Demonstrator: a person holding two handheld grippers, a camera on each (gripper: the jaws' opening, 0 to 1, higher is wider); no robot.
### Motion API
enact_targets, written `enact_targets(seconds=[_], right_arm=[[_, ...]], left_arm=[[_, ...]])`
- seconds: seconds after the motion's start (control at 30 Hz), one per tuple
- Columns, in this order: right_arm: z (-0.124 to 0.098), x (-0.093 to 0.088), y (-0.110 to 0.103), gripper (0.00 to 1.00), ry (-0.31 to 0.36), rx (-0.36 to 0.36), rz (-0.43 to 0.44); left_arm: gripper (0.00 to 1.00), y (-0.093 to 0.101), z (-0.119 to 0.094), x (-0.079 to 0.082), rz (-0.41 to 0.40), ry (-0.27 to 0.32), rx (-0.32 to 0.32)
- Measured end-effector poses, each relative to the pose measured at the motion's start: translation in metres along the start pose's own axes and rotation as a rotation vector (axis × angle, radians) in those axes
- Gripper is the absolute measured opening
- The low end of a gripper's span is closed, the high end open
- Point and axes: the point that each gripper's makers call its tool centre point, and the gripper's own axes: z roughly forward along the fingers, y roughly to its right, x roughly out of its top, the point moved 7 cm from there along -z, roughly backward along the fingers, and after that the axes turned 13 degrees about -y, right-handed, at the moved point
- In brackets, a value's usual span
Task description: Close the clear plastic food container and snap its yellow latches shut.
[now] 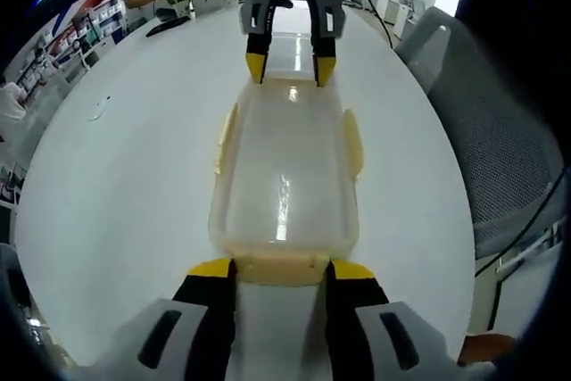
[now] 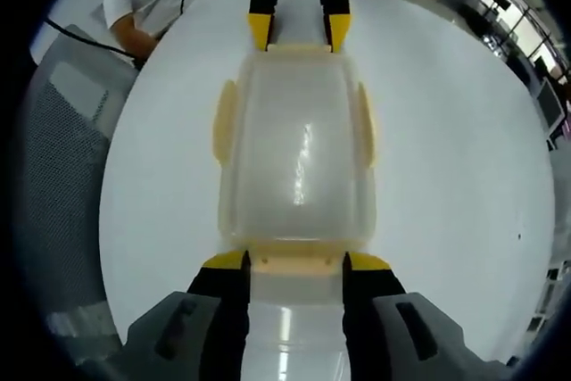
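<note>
— Where's the container (image 1: 284,176)?
— On the white bench (image 1: 134,185), lid on, between the claws. Left claw (image 1: 282,272) spread around one end latch (image 1: 281,269); right claw (image 2: 295,265) spread around the opposite latch (image 2: 296,260).
— Step?
— Latching, I'd judge — side latches (image 2: 225,120) look unsnapped. Next: press each end tab down squarely.

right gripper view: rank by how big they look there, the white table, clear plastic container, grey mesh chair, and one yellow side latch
1. Round white table, largest.
2. Clear plastic food container and grey mesh office chair: similar; the chair is cropped, so unranked.
3. Pale yellow side latch, smallest.
</note>
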Motion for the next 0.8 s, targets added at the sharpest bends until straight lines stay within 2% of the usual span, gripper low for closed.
enact_targets(seconds=[0.53,0.8], right_arm=[[-0.012,0.002,-0.006,0.35,0.027,0.006,-0.012],[-0.026,0.001,-0.010,0.35,0.037,-0.001,-0.029]], left_arm=[[0.33,0.006,-0.008,-0.004,-0.002,-0.013,0.007],[0.33,0.014,-0.020,0.002,0.000,-0.009,0.012]])
